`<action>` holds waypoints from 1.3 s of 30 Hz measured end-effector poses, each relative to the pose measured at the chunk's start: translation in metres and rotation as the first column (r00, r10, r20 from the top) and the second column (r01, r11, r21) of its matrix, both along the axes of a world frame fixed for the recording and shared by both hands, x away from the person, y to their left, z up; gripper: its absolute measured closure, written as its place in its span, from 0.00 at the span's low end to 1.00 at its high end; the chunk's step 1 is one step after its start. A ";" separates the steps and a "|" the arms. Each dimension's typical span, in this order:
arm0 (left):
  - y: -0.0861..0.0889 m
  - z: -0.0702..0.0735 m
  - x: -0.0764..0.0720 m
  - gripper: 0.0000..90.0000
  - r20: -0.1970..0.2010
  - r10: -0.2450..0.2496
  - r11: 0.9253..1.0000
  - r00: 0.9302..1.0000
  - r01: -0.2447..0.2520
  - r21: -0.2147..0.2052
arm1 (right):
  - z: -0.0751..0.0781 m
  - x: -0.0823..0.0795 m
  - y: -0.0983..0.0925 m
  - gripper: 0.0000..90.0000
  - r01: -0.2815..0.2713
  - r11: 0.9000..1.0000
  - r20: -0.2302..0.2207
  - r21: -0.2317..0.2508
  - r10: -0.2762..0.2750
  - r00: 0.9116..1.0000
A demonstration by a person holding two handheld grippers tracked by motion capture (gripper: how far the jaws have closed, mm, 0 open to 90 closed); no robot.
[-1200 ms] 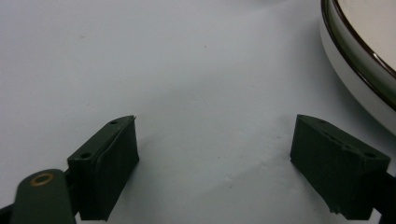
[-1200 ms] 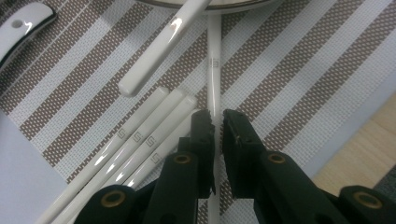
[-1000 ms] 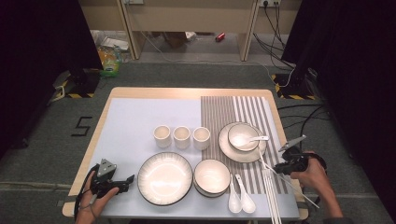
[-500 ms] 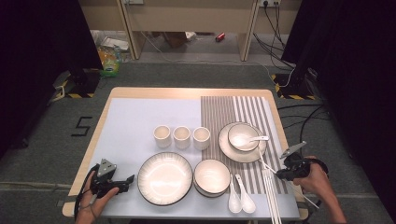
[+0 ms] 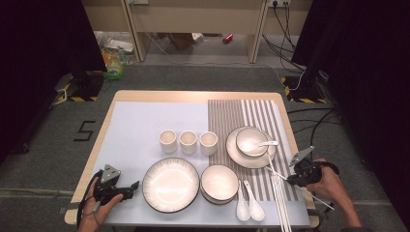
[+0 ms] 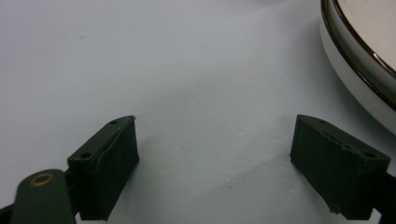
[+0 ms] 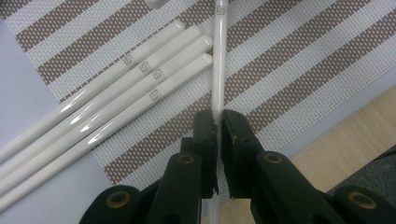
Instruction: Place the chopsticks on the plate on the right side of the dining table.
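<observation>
- Jaws of the right gripper [image 7: 218,122] are pinched on a single white chopstick [image 7: 217,70], which runs straight up between them over the striped placemat [image 7: 299,70].
- Four more chopsticks [image 7: 126,93] lie side by side on that mat, just beside the held one.
- In the high view the right gripper [image 5: 291,181] sits at the table's [image 5: 159,96] near right edge.
- Left gripper [image 6: 215,154] hangs spread over bare table, near the large plate [image 6: 369,51], holding nothing.
</observation>
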State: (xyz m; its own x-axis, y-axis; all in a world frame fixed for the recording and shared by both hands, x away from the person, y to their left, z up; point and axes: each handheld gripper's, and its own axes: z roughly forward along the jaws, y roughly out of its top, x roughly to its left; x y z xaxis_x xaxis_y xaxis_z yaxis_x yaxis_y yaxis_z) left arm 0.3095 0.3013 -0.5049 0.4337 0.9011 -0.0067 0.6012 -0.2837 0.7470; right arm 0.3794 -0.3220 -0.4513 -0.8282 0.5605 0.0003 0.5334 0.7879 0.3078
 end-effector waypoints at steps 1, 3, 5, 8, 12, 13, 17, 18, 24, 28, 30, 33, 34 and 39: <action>0.000 0.000 0.000 0.15 0.000 0.000 1.000 1.000 0.000 0.000 | 0.000 0.001 0.000 0.94 -0.010 1.000 -0.002 -0.002 0.010 1.000; 0.000 0.000 0.000 0.15 0.001 0.000 1.000 1.000 0.000 0.000 | 0.000 0.003 0.001 0.94 -0.027 1.000 0.002 -0.005 0.027 1.000; 0.000 0.000 0.000 0.15 0.000 0.000 1.000 1.000 0.000 0.000 | 0.000 0.005 0.002 0.94 -0.044 0.999 0.001 -0.007 0.044 0.999; 0.000 0.000 0.000 0.15 0.000 0.000 1.000 1.000 0.000 0.000 | 0.000 0.009 0.005 0.94 -0.068 0.998 0.011 -0.012 0.068 0.998; 0.000 0.000 0.000 0.15 0.000 0.000 1.000 1.000 0.000 0.000 | 0.000 0.013 0.010 0.94 -0.093 0.995 0.013 -0.018 0.094 0.996; 0.000 0.000 0.000 0.15 0.000 0.000 1.000 1.000 0.000 0.000 | 0.000 0.014 0.011 0.94 -0.093 0.995 0.017 -0.026 0.093 0.996; 0.000 0.000 0.000 0.15 -0.001 0.000 1.000 1.000 0.000 -0.001 | 0.000 0.017 0.011 0.94 -0.088 0.996 0.013 -0.024 0.088 0.996; 0.000 0.000 0.000 0.15 0.000 0.000 1.000 1.000 0.000 0.000 | 0.000 0.017 0.010 0.93 -0.079 0.997 0.014 -0.020 0.079 0.997; 0.000 0.000 0.000 0.16 0.000 0.000 1.000 1.000 0.000 0.000 | 0.000 0.016 0.005 0.89 -0.029 1.000 0.030 -0.003 0.029 0.999; 0.000 0.000 0.000 0.15 -0.001 0.000 1.000 1.000 0.000 -0.001 | 0.004 0.014 0.000 0.88 -0.001 1.000 0.044 0.005 0.001 0.999; 0.000 0.000 0.000 0.15 0.000 0.000 1.000 1.000 0.000 -0.001 | 0.006 0.013 -0.002 0.87 0.017 1.000 0.058 0.009 -0.017 0.998; 0.000 0.000 0.000 0.15 -0.001 0.000 1.000 1.000 0.000 -0.001 | 0.009 0.009 -0.005 0.85 0.035 0.999 0.061 0.028 -0.037 0.997; 0.000 0.000 0.000 0.15 0.000 0.000 1.000 1.000 0.000 0.000 | 0.010 0.008 -0.006 0.85 0.040 0.999 0.068 0.033 -0.043 0.997; 0.000 0.000 0.000 0.15 0.005 0.003 1.000 1.000 -0.003 -0.002 | 0.014 -0.001 -0.011 0.82 0.105 0.994 0.070 0.039 -0.108 0.992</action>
